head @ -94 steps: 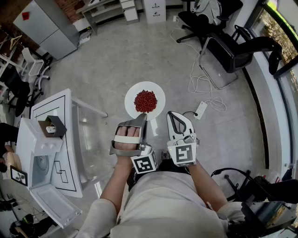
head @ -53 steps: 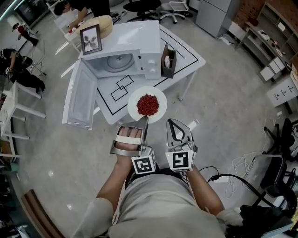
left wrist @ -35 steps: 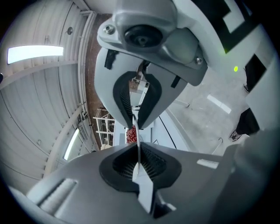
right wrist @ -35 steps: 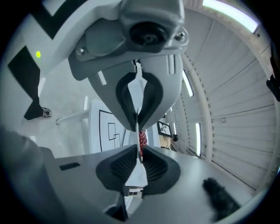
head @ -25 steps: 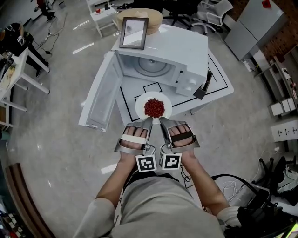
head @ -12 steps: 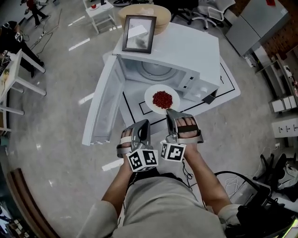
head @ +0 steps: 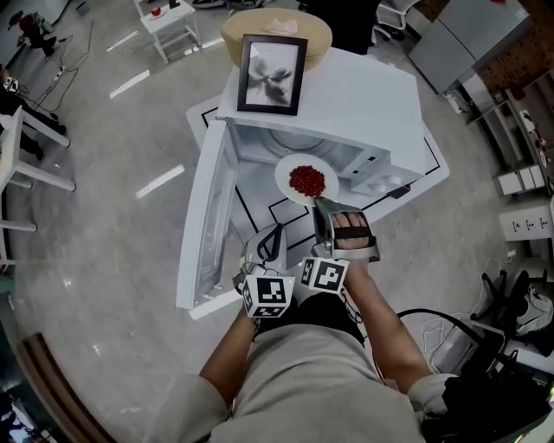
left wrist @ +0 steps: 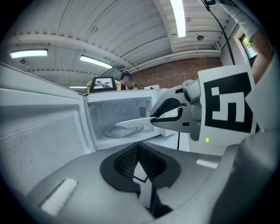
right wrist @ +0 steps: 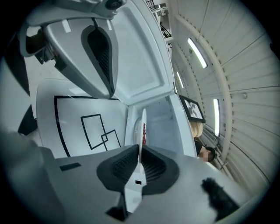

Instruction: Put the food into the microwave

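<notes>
A white plate heaped with red food hangs level at the mouth of the open white microwave. My right gripper is shut on the plate's near rim. The right gripper view shows that rim edge-on between the pads of the right gripper. My left gripper has drawn back below and left of the plate, shut with nothing in it. In the left gripper view the plate floats before the cavity with its glass turntable.
The microwave door stands swung out to the left. A framed picture leans on the microwave's top, with a round wooden thing behind it. The microwave rests on a white table marked with black lines. Office chairs and cabinets ring the floor.
Both grippers carried the plate to the microwave. The left one then let go of the rim, rolled over and dropped back. The right one has moved the plate forward to the microwave's mouth.
</notes>
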{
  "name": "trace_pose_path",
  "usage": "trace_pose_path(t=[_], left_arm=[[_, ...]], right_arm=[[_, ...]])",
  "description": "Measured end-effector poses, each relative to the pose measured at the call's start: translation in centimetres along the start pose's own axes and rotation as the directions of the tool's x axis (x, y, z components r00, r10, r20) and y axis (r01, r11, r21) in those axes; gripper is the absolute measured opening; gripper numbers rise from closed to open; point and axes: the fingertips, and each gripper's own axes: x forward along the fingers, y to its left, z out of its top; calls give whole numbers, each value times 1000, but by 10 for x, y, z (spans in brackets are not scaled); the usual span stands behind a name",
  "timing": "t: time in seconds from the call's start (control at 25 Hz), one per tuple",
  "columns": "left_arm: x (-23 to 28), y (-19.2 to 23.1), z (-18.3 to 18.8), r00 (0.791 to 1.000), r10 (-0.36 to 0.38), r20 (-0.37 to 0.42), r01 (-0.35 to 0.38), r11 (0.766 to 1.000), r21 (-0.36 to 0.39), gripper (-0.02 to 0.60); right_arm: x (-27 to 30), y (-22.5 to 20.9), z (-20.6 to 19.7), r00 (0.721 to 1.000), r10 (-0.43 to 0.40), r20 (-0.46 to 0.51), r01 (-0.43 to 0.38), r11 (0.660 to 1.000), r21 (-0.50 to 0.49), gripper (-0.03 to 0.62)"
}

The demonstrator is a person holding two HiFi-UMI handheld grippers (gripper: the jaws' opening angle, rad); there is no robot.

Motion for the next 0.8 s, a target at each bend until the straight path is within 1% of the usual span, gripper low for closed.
trace_pose_path(t=[0.16, 0.36, 0.56, 0.8], left_arm=[[1, 13, -4, 1000, 7, -4, -7, 1000, -15, 8], [2, 16, -5, 1000, 8, -12, -8, 1000, -6, 8], [3, 21, -11, 1000, 25, -14, -26, 998, -54, 8], [5, 31, -16, 998, 56, -34, -58, 996, -72, 8]], right_arm=[[11, 3, 5, 999, 32, -12, -32, 999, -12, 29], [32, 2, 6, 998, 56, -33, -57, 998, -20, 29], [57, 2, 4, 995, 91, -49, -93, 995, -32, 29], [88, 10, 2, 989, 135, -63, -137, 990, -36, 28]])
